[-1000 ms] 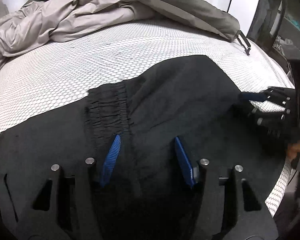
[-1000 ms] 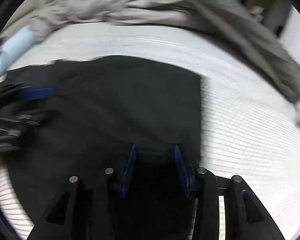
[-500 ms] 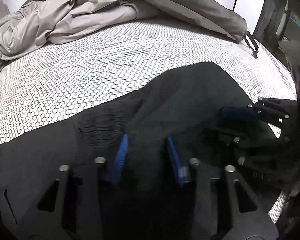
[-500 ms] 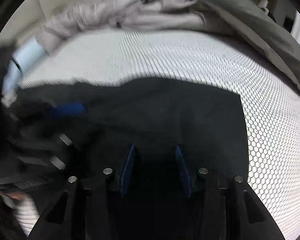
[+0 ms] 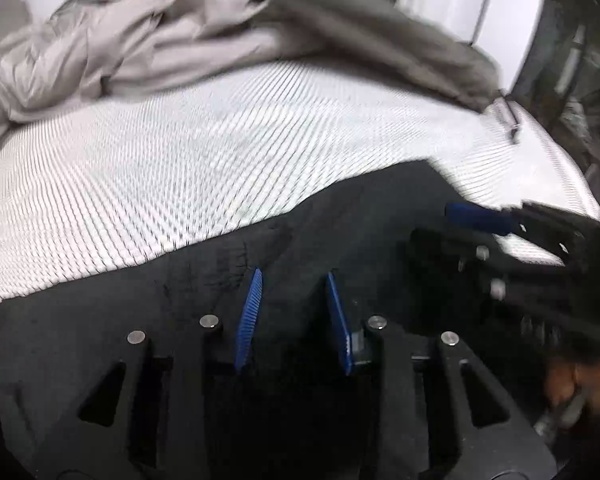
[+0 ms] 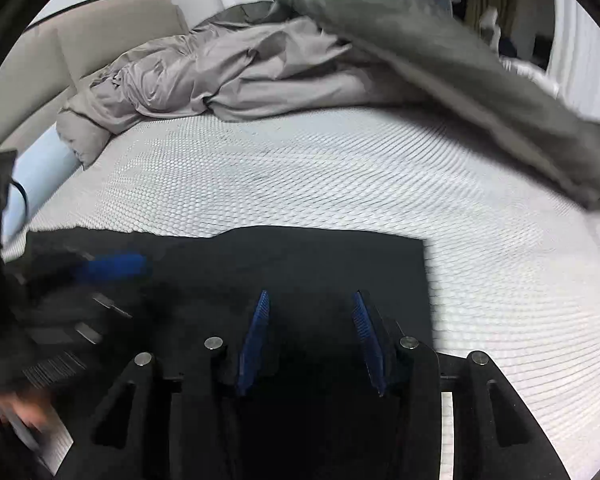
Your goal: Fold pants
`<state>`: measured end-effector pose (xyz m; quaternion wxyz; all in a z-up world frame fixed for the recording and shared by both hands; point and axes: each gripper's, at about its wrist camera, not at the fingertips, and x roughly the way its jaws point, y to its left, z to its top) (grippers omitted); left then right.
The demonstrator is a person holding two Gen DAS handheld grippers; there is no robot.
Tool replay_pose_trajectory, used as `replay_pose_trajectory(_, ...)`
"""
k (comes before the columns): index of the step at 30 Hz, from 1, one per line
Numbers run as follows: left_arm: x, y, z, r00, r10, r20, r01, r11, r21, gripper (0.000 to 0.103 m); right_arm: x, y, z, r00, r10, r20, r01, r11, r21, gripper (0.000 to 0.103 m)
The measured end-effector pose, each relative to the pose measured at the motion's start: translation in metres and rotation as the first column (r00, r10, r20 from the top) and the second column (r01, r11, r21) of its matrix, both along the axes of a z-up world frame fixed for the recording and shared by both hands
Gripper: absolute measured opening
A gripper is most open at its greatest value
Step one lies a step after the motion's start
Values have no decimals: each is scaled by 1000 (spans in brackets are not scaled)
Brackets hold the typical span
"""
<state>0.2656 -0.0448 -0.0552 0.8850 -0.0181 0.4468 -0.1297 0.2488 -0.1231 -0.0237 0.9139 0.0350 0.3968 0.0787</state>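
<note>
Black pants [image 5: 380, 216] lie on the white mattress, with the gathered waistband [image 5: 220, 264] just left of my left gripper [image 5: 294, 304]. That gripper is shut on a raised fold of the black cloth between its blue pads. To its right my right gripper [image 5: 472, 232] reaches in over the pants' edge. In the right wrist view the pants [image 6: 300, 256] end in a straight right edge, and my right gripper [image 6: 310, 320] has black cloth filling the gap between its pads while its jaws are opening slightly. My left gripper [image 6: 112, 280] shows blurred at the left.
A crumpled grey duvet [image 6: 240, 76] and a darker olive cover [image 6: 440, 60] are heaped at the far side of the honeycomb mattress [image 6: 300, 168]. A pale blue roll [image 6: 40, 172] lies far left. A buckled strap [image 5: 508, 116] hangs at the right edge. A hand [image 5: 568, 384] shows low right.
The left gripper's pads closed in on a fold of the pants. Both grippers drew toward each other, and the right one rose, bringing more of the bed into its view.
</note>
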Motion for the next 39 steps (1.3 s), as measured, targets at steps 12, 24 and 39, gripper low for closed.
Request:
replay_pose_trajectory(12,-9,28,0,1000,-6,-6,6,1000,-17,15,30,-53,-27,957,-278,-85,267,956,-121,53)
replay_pose_trajectory(24,21,33,-14,1000,11,5,-10,999,-47,17,78,40,-29,997,-38,-74,28,992,-126,52)
replay_pose_trajectory(39,-37,36,4,1000,-17,20,19,996,-90,52,26,39,1,998,55,-36,-58,994,-94,53)
